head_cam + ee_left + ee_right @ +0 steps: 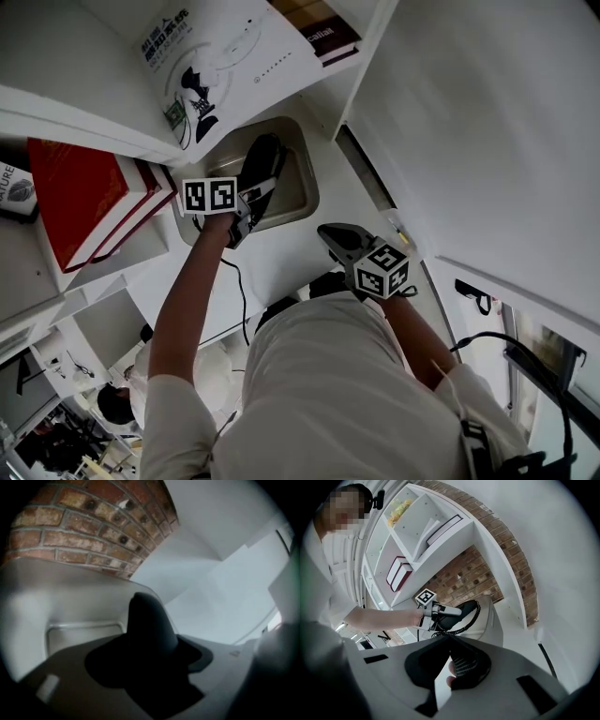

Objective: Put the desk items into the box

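Observation:
A black handset-like object (pixel 263 161) with a coiled cord (pixel 474 617) hangs over the open grey box (pixel 306 190). My left gripper (pixel 253 194) is shut on its rear end, with its marker cube nearer to me. In the left gripper view the black object (pixel 150 618) fills the middle between the jaws, and the box's inner wall (pixel 70 637) lies behind it. In the right gripper view the box (pixel 494 616) stands against the brick wall. My right gripper (pixel 335 234) hovers over the white desk (pixel 300 248) to the right of the box, its jaws together and empty.
White shelves rise to the left, holding red books (pixel 82 197) and a white booklet (pixel 220 52). A thin black cable (pixel 240 286) runs across the desk near me. A small black clip (pixel 474 293) lies at the desk's right side. A white wall bounds the right.

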